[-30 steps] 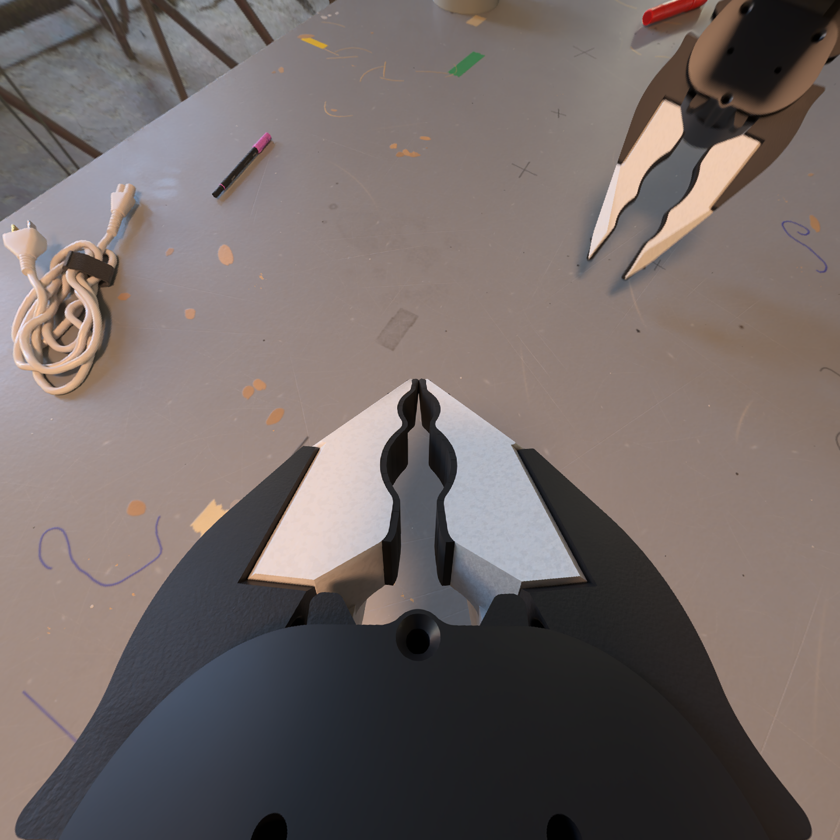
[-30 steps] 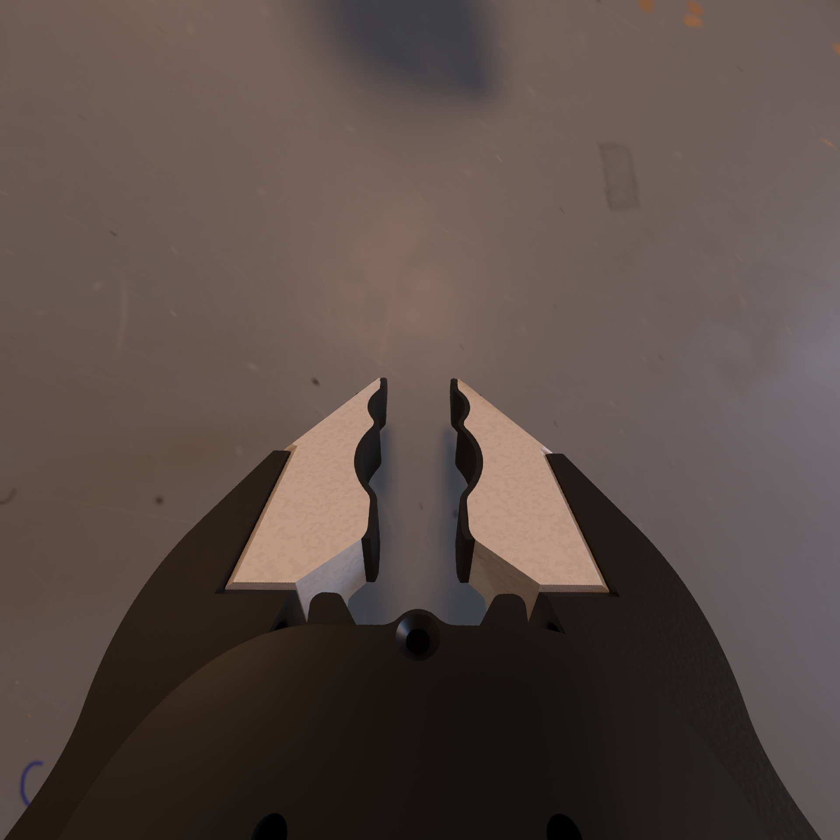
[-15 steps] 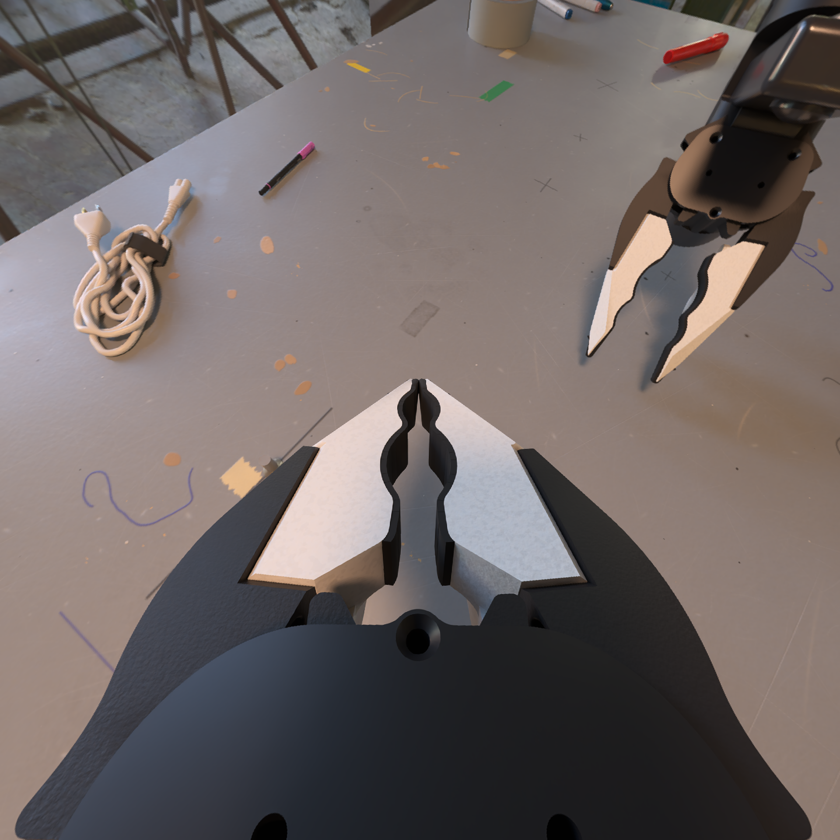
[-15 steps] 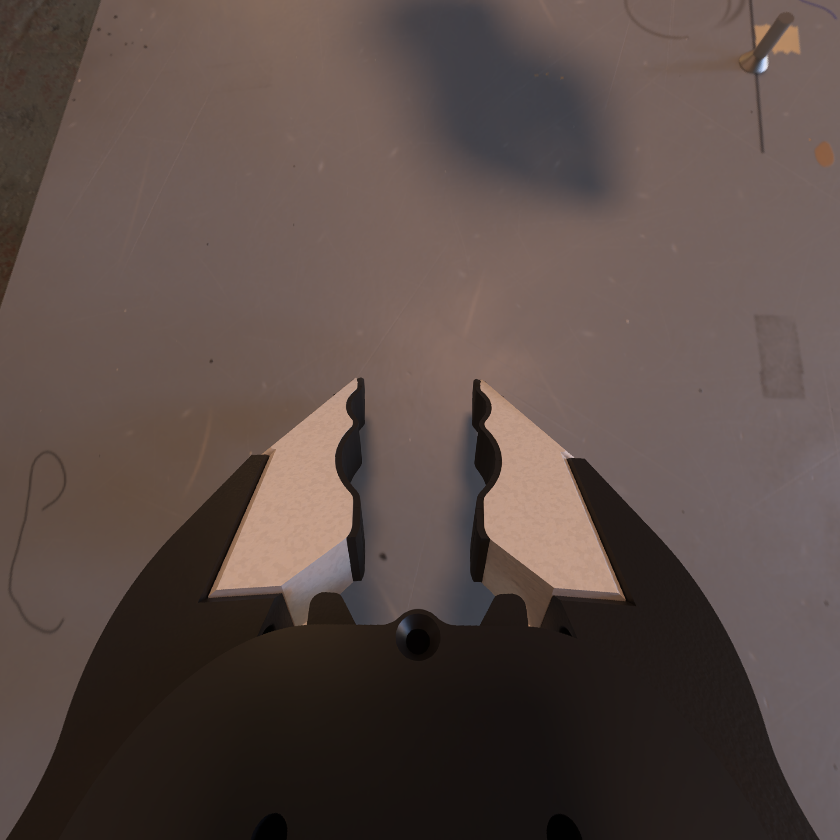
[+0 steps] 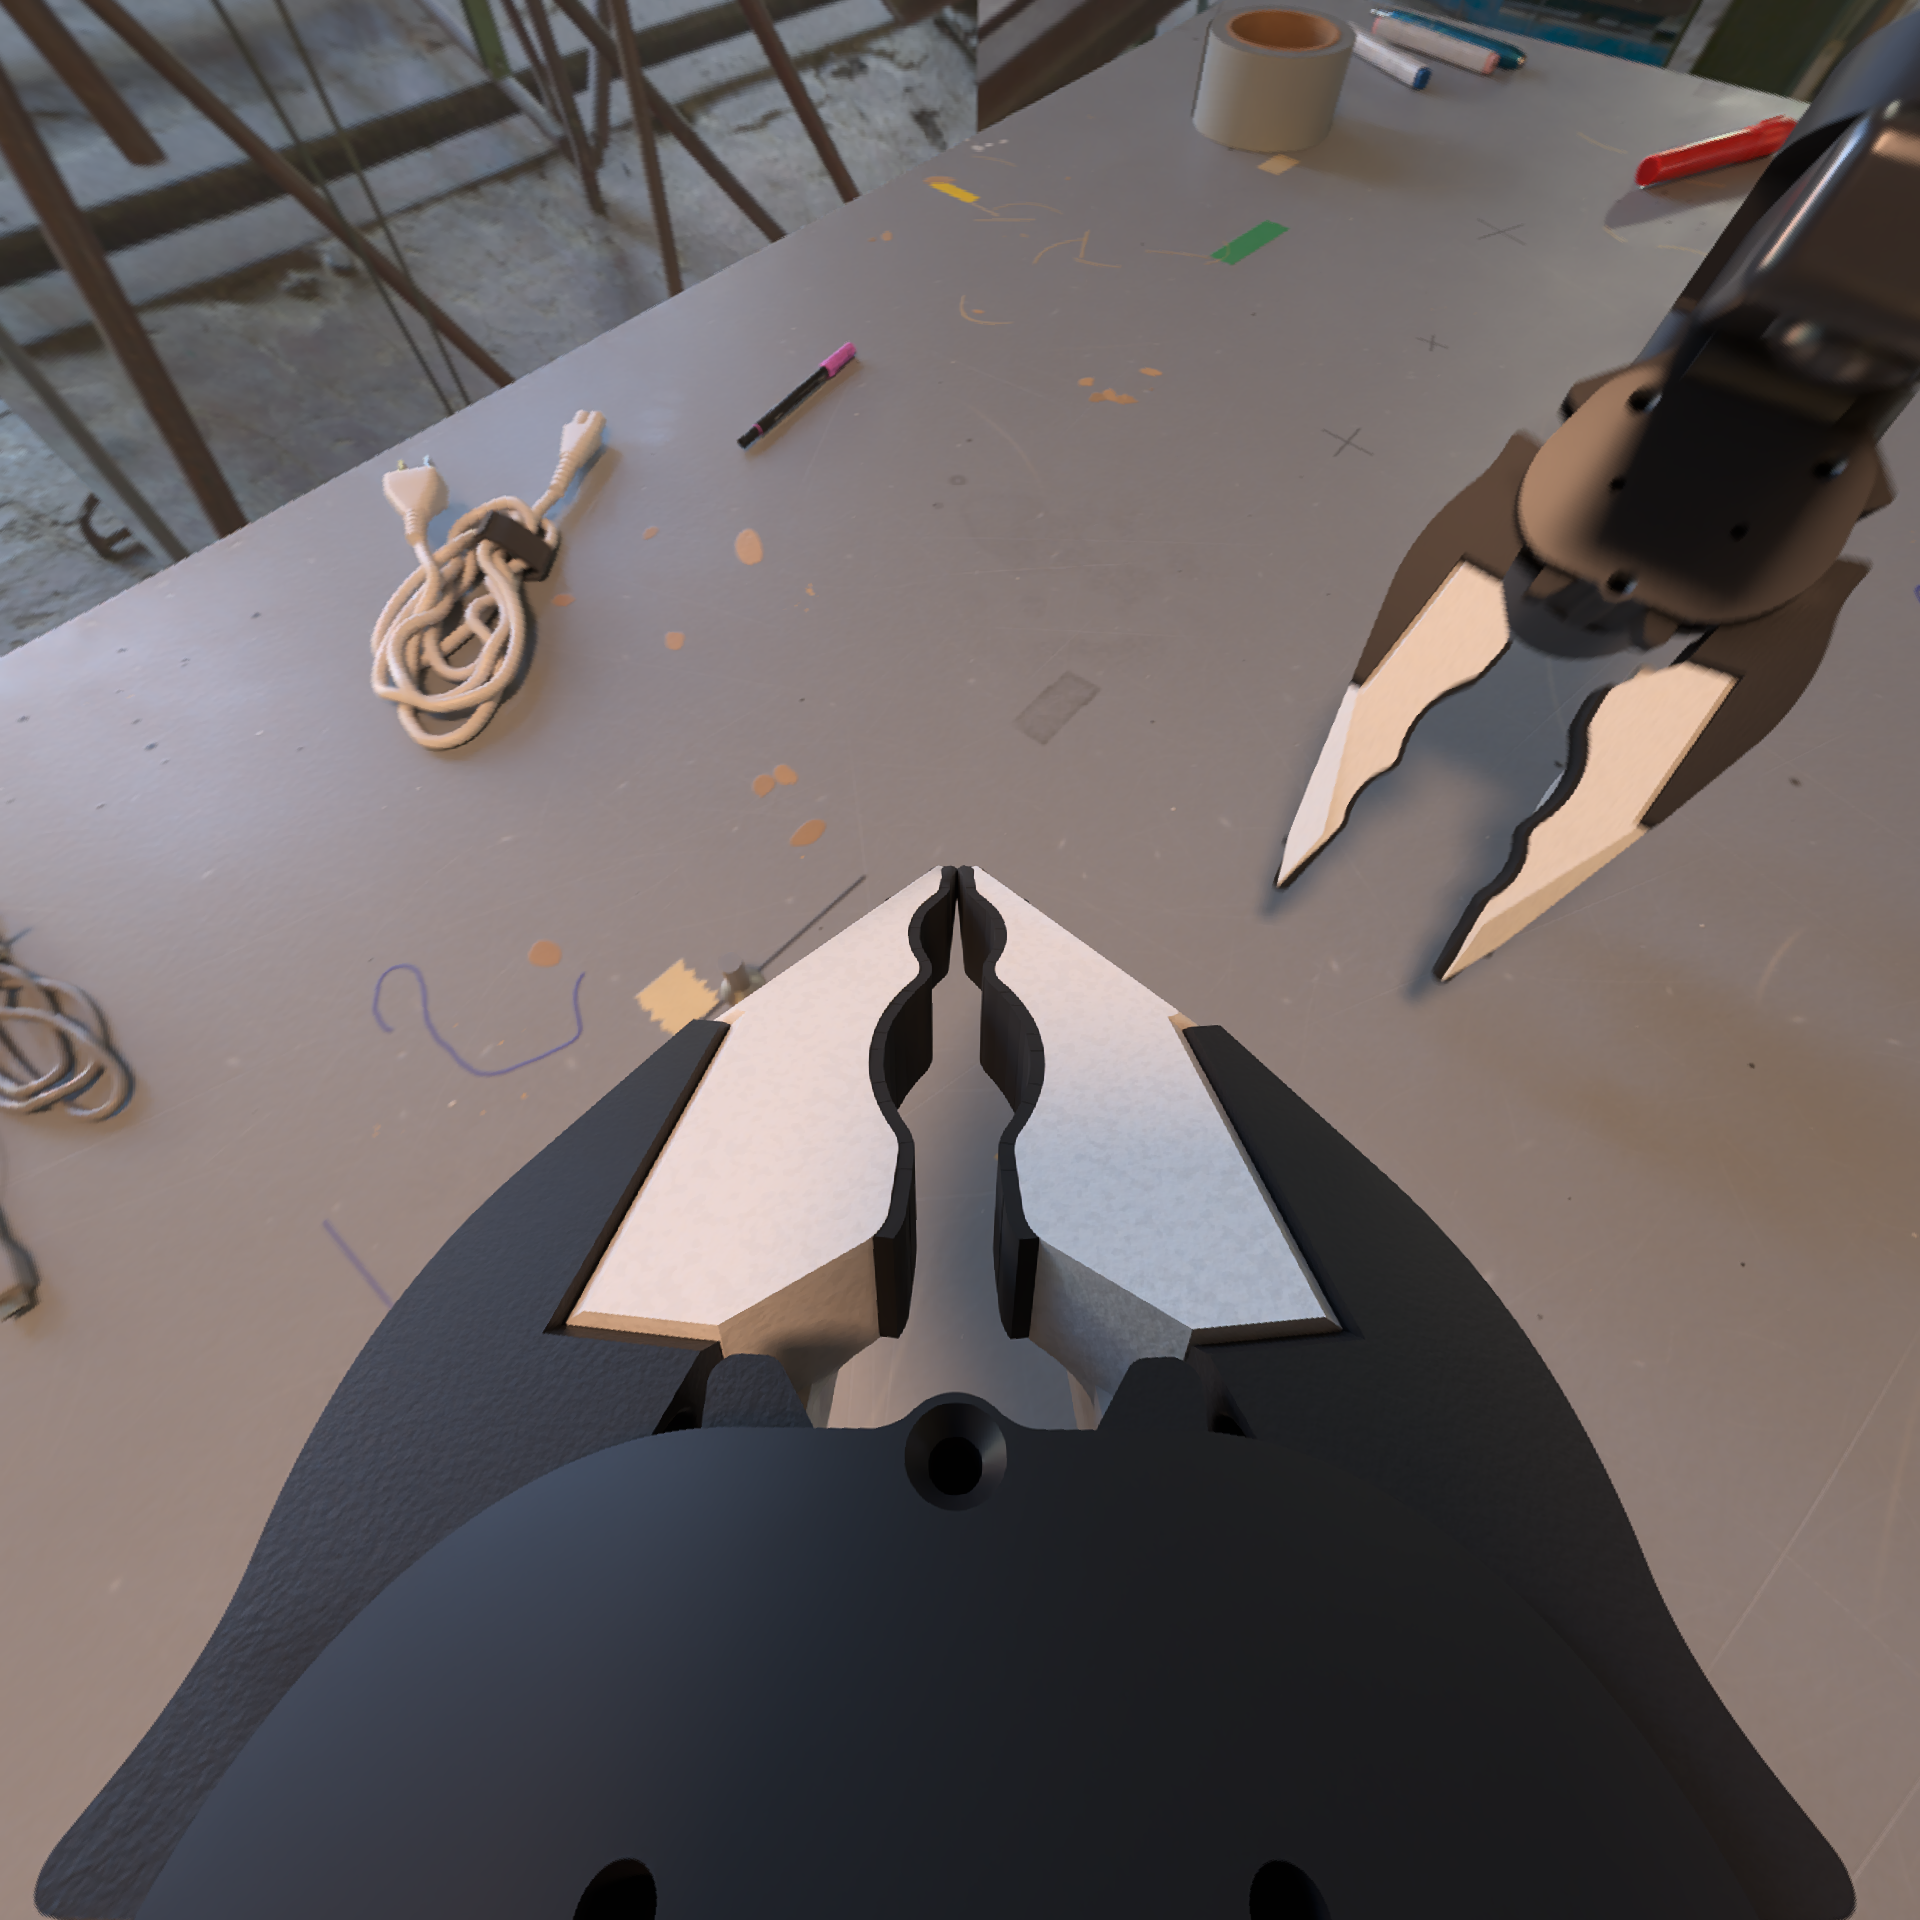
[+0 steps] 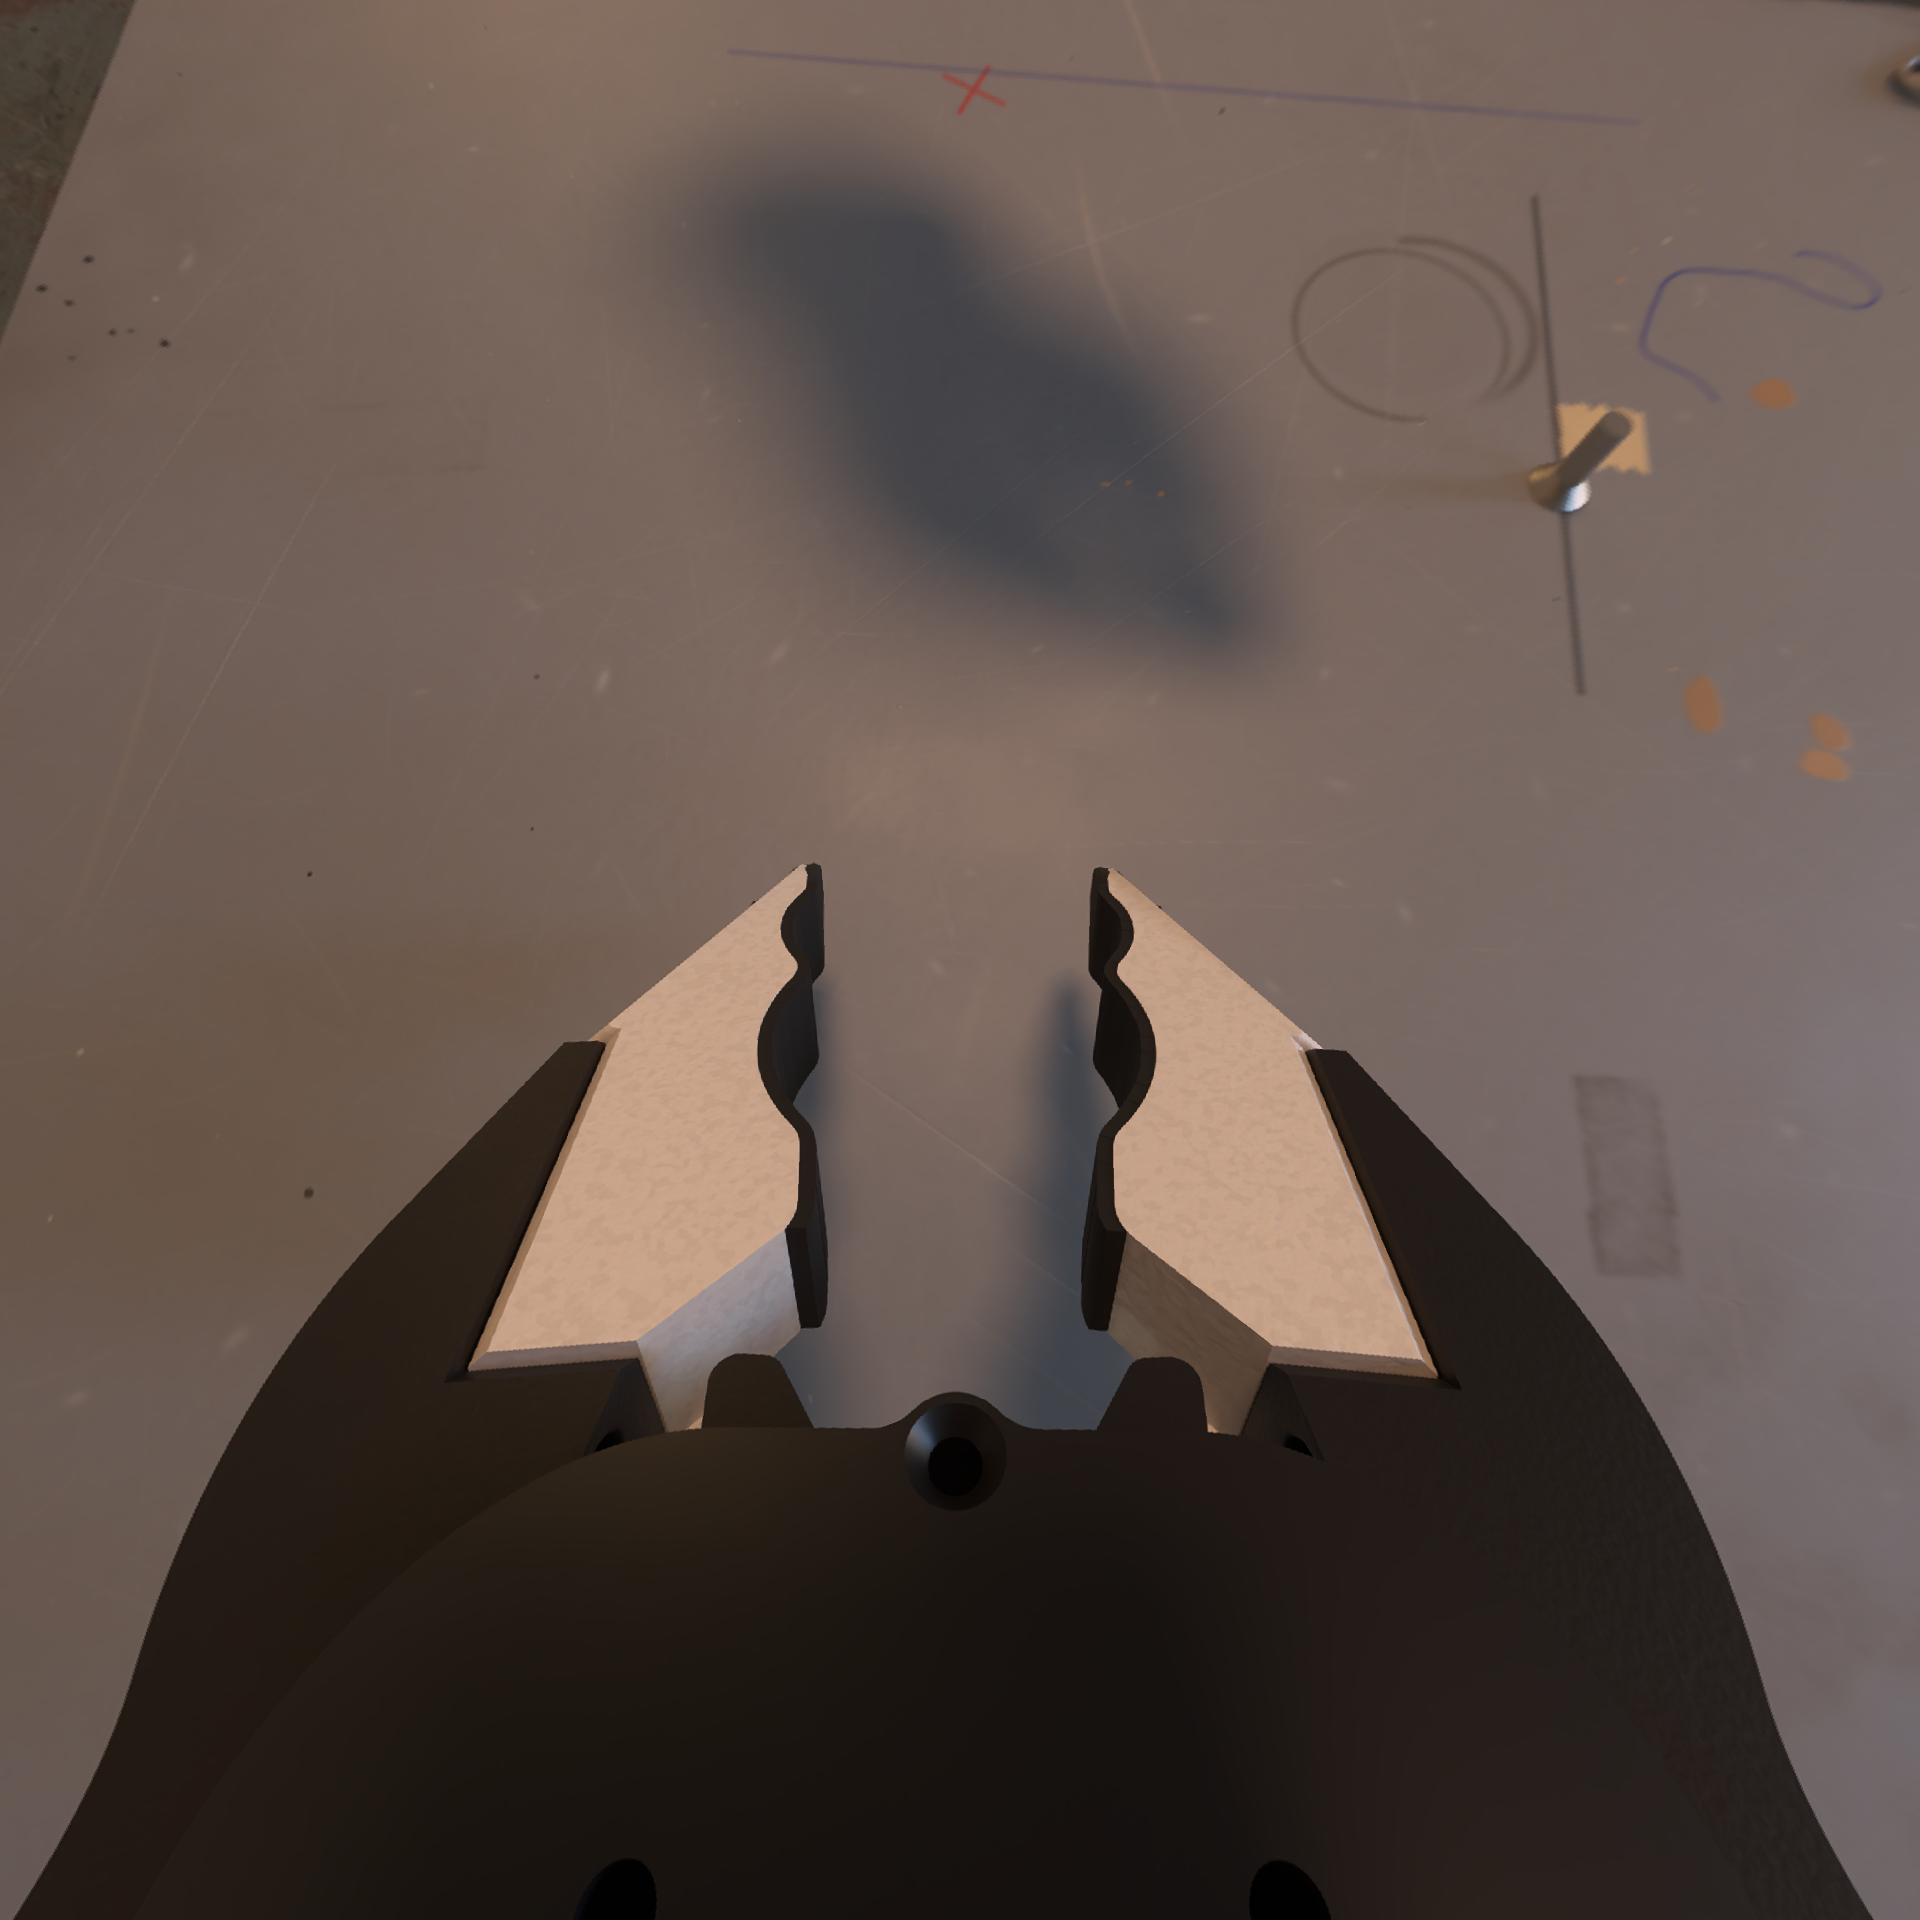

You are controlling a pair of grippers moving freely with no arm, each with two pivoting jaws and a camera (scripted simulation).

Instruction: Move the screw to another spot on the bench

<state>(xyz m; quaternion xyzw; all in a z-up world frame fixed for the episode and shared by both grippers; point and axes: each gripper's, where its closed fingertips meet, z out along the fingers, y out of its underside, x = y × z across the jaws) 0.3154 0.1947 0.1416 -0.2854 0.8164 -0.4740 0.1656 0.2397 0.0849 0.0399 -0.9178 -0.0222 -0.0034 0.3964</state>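
Observation:
A small grey metal screw lies on the grey bench, its shaft over a scrap of tan tape, far ahead and to the right of my right gripper. The right gripper is open and empty above bare bench. In the left wrist view only the screw's head shows beside the tan tape, just left of my left gripper, whose finger hides the rest. The left gripper is shut and empty. The right gripper also shows in the left wrist view, open, at the right.
A coiled white power cable and a pink-capped black marker lie to the left. A tape roll, a red marker and pens stand at the far end. A grey cable lies at the left edge. The bench edge runs along the left.
Both grippers have pulled back and up, so more bench shows. The right gripper's jaws have opened wider. The screw has come further into both views.

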